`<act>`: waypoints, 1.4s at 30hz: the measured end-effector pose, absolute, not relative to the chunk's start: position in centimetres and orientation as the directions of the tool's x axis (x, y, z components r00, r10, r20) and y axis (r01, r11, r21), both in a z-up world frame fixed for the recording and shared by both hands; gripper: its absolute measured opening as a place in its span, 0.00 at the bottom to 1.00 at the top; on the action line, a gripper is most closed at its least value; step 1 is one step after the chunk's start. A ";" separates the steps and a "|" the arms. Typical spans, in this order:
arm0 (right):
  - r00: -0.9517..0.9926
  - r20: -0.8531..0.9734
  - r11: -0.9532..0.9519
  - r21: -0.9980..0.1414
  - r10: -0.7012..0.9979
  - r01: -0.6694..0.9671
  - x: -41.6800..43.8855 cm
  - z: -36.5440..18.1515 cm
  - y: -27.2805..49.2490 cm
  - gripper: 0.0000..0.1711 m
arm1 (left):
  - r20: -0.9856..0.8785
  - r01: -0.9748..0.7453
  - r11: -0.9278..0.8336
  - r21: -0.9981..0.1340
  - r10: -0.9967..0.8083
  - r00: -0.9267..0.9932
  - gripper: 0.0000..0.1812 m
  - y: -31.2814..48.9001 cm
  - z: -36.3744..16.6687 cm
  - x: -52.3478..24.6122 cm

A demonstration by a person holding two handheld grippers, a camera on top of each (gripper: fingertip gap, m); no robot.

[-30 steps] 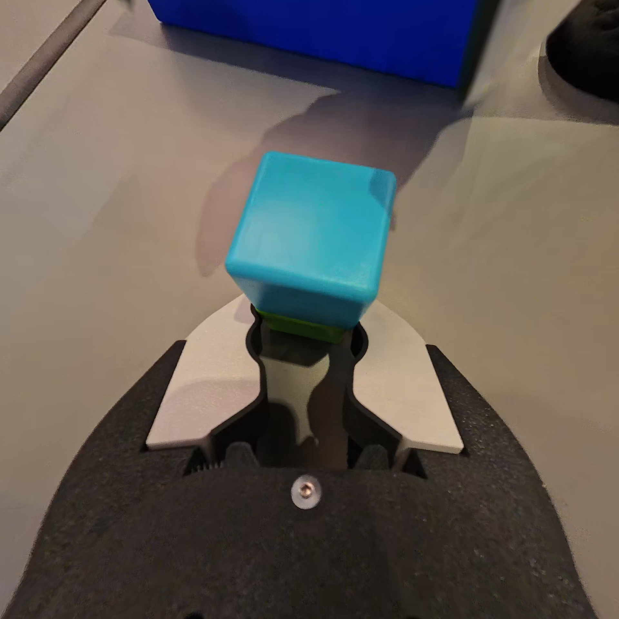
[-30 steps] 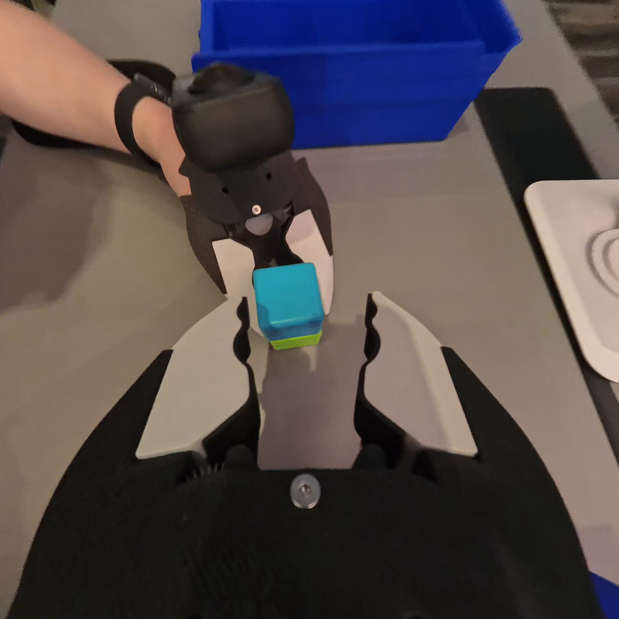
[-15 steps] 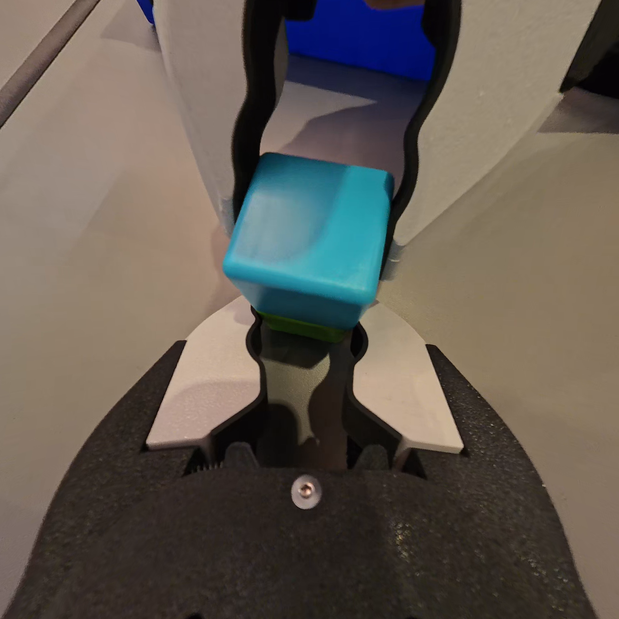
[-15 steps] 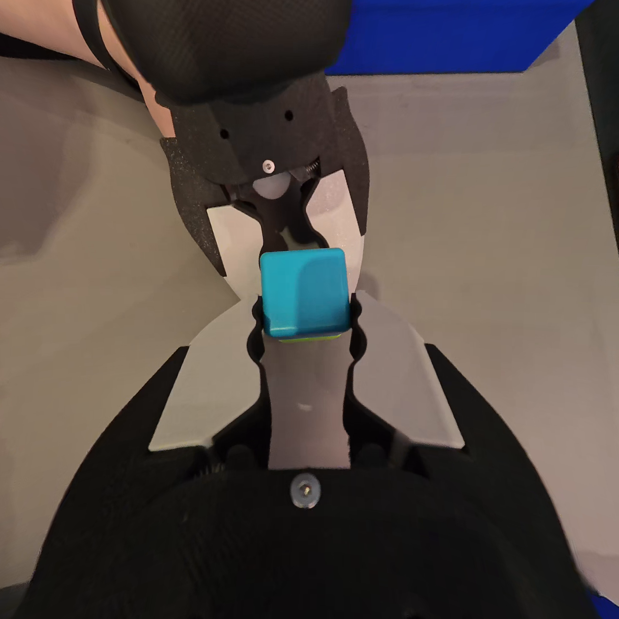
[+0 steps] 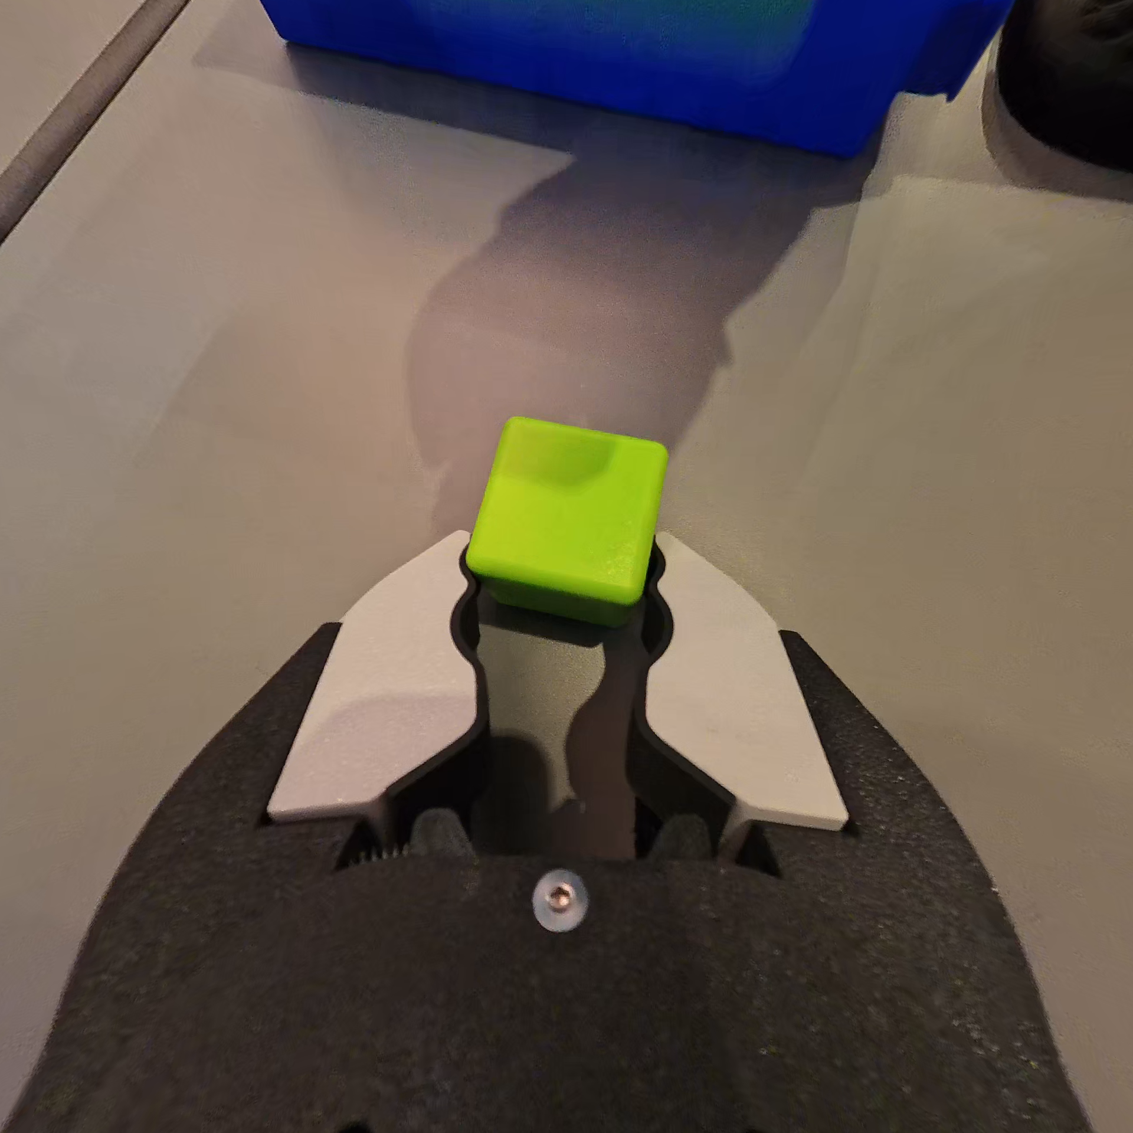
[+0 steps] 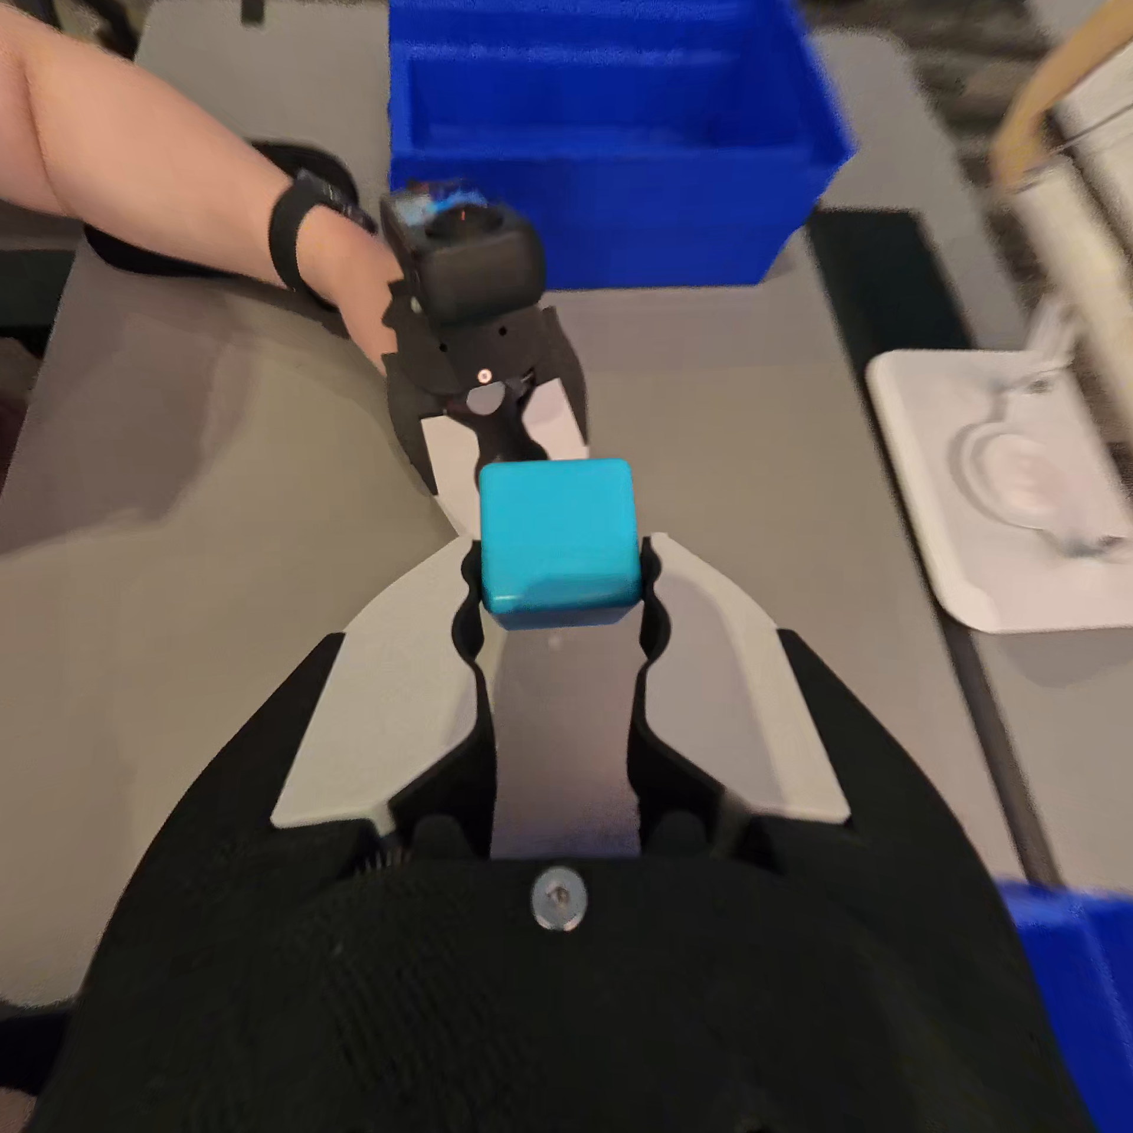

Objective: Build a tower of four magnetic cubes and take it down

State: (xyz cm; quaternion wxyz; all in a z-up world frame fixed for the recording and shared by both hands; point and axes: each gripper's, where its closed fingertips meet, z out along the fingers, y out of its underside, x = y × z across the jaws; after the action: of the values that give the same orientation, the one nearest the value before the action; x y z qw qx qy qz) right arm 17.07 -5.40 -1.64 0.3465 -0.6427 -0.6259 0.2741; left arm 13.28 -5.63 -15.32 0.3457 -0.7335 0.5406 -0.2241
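— Where are the cubes?
— The left tongs [image 5: 563,573] clamp the glossy lime-green plastic cube [image 5: 567,521] at frame centre; the right tongs [image 6: 556,579] grip the teal plastic cube [image 6: 556,539], lifted clear.
— And the surface?
— A smooth grey worktop [image 5: 214,380], shadowed in the middle, with a blue plastic bin [image 6: 613,153] at the top and a white moulded tray [image 6: 1005,490] at the right edge.

Left hand-held gripper [image 5: 564,567] clamps green cube [image 5: 567,521] on grey table [image 5: 245,368].
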 end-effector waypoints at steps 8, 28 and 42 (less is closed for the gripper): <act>0.338 0.061 -0.171 -0.769 0.939 0.615 33.6 -2.1 -3.6 0.29 | -0.043 -0.638 -0.178 -0.749 -0.948 0.315 0.28 -5.7 -15.3 13.3; 0.425 -0.094 -0.399 -0.568 0.900 0.720 36.3 -8.8 -4.1 0.34 | -0.081 -0.628 -0.155 -0.763 -0.941 0.330 0.28 -5.7 -14.4 13.6; 0.297 -0.493 -0.572 -0.754 0.818 0.323 18.6 2.6 -5.0 0.37 | -0.332 -0.411 0.117 -0.904 -0.798 0.503 0.28 -5.2 -1.4 14.6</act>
State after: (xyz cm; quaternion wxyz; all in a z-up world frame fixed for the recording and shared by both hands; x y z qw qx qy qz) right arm 18.59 -4.95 2.63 0.2700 -0.7587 -0.3757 0.4586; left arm 14.57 -5.16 -1.38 0.5812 -0.6432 0.4698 -0.1665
